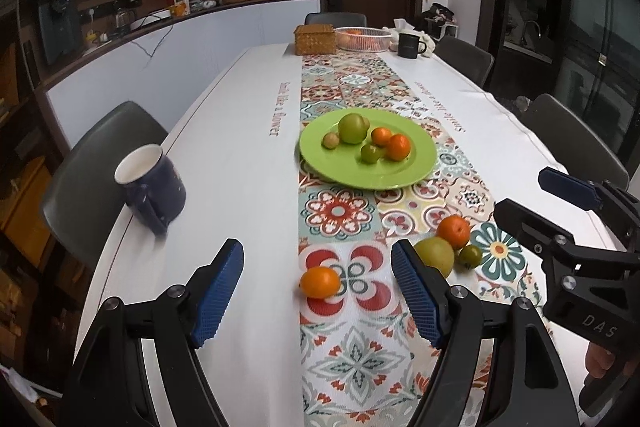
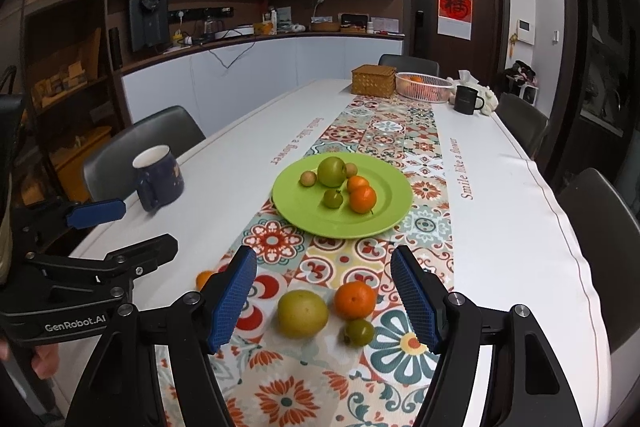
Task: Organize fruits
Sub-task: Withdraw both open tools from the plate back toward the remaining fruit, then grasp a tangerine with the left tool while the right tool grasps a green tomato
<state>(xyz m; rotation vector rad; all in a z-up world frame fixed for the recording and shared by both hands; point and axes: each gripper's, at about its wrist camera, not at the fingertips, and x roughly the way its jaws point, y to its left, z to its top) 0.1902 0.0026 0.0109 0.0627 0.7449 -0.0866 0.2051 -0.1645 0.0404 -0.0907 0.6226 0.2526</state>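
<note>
Table (image 2: 520, 227) under white cloth, patterned tile runner (image 2: 360, 259); glossy round green plate (image 2: 384, 223); left gripper (image 1: 318, 291) and right gripper (image 2: 324, 297) both released.

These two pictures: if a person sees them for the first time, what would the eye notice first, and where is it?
Probably the green plate in the middle of the patterned table runner, holding small green and orange fruits. Next, the loose fruits nearer the camera: a yellow-green fruit, an orange and a small green fruit lie in front of the open right gripper, and another orange lies alone before the open left gripper.
</note>
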